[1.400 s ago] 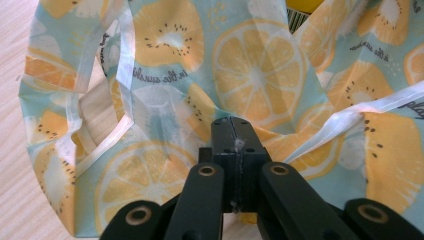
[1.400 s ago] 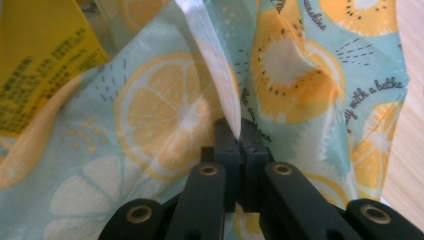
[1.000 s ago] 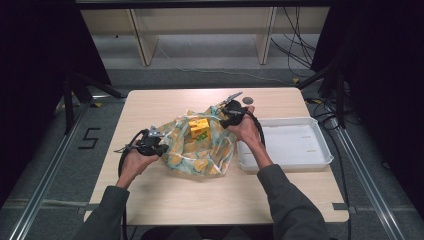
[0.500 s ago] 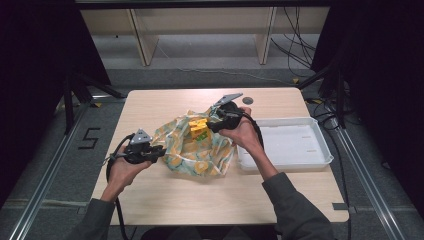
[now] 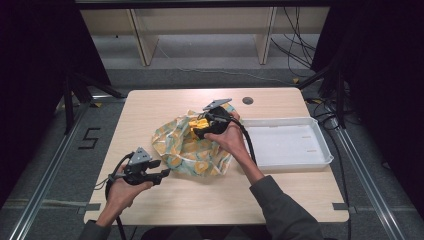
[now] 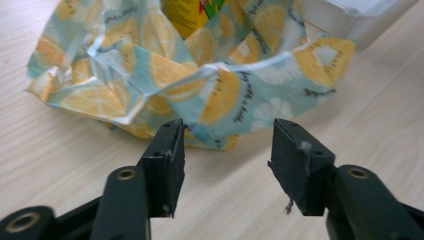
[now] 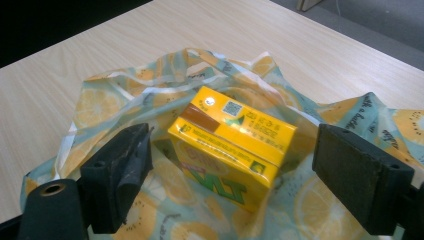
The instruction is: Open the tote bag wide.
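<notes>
Wooden table (image 5: 200,205), white tray (image 5: 292,162) at right. Lemon-print bag (image 5: 192,150) mid-table, holding 1 yellow carton (image 7: 232,137). Right gripper (image 7: 227,175) spread wide above carton; left gripper (image 6: 225,165) released, just short of bag's edge.

A lab-like recording bay — dark curtains, floor rails (image 5: 45,200), a taped number five (image 5: 90,138), loose cables (image 5: 295,30) beyond the desk (image 5: 200,200).

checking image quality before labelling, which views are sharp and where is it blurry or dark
High view: table evenly lit, surroundings nearly black. Left gripper view: the lemon-print bag is fairly sharp, the left gripper a little soft. Right gripper view: the yellow carton is crisp, with mild glare; the right gripper is blurred.
</notes>
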{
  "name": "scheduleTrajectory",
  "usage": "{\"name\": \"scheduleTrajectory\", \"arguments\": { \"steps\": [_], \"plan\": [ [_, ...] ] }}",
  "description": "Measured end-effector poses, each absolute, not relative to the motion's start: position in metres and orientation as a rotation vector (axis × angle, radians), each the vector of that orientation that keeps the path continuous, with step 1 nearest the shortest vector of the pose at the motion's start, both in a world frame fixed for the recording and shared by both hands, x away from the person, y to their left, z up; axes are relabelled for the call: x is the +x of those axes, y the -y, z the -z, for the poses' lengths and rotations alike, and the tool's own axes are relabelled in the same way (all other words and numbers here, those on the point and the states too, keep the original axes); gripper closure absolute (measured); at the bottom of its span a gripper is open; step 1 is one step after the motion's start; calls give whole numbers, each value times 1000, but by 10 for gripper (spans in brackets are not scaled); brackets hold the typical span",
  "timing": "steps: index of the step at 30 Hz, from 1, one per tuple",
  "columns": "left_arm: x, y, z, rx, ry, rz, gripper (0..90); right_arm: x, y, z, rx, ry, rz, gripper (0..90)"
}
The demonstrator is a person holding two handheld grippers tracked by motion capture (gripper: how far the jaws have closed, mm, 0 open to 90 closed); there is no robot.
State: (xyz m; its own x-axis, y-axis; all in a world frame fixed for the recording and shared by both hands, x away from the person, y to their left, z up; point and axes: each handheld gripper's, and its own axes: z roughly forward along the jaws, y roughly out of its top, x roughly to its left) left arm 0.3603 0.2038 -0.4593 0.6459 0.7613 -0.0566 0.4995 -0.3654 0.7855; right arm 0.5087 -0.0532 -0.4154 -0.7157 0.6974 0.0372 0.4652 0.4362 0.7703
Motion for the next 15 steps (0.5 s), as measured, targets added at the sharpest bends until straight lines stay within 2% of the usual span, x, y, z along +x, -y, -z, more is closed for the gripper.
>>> {"name": "scheduleTrajectory", "arguments": {
  "steps": [4, 15],
  "plan": [
    [350, -198, 462, 2048, -974, -405, 408, 508, 43, 421, 1057, -2375, -1131, 164],
    [333, -194, 472, 2060, -973, -373, 358, 515, 27, 436, 1097, -2319, -1062, 158]
  ]
}}
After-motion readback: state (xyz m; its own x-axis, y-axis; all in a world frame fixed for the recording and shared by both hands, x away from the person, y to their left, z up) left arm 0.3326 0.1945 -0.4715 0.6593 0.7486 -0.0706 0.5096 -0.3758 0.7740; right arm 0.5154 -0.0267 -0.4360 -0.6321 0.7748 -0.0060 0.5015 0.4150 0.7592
